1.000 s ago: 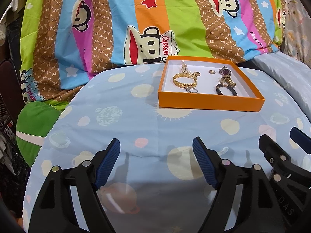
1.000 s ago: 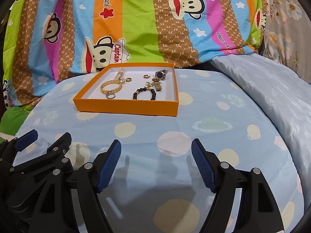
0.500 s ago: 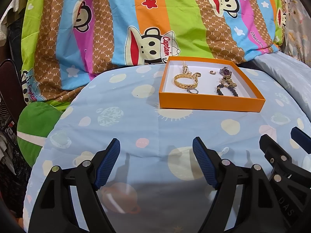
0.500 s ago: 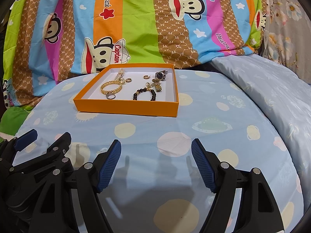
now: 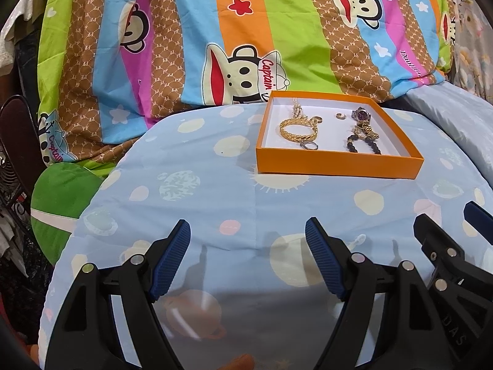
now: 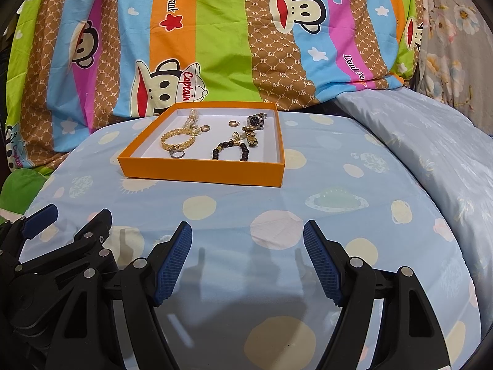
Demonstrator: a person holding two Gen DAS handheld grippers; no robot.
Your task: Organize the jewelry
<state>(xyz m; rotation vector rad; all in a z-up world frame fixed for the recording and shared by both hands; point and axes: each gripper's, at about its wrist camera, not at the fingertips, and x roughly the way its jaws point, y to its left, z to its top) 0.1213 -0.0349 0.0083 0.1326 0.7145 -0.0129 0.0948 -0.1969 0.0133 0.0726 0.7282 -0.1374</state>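
An orange box [image 5: 336, 163] [image 6: 200, 174] with a white floor sits on the light blue bed cover. In it lie a gold chain bracelet [image 5: 296, 131] [image 6: 177, 140], a small silver ring [image 5: 309, 145] [image 6: 177, 153], a black bead bracelet [image 5: 363, 146] [image 6: 231, 151], a wristwatch [image 5: 360, 115] [image 6: 255, 121], a small gold ear ring [image 5: 340, 116] [image 6: 233, 123] and a pearl chain [image 6: 191, 117]. My left gripper [image 5: 248, 259] is open and empty, short of the box. My right gripper [image 6: 248, 259] is open and empty beside it, and shows in the left wrist view [image 5: 446, 240].
A bright striped cartoon-monkey blanket [image 5: 215, 30] rises behind the box. A pale blue quilt [image 6: 431, 141] lies at the right. A green cushion [image 5: 58, 197] and a dark chair [image 5: 15, 135] are off the bed's left edge.
Both views have shifted very slightly; the box sits a touch lower in frame. Both grippers stay open and empty.
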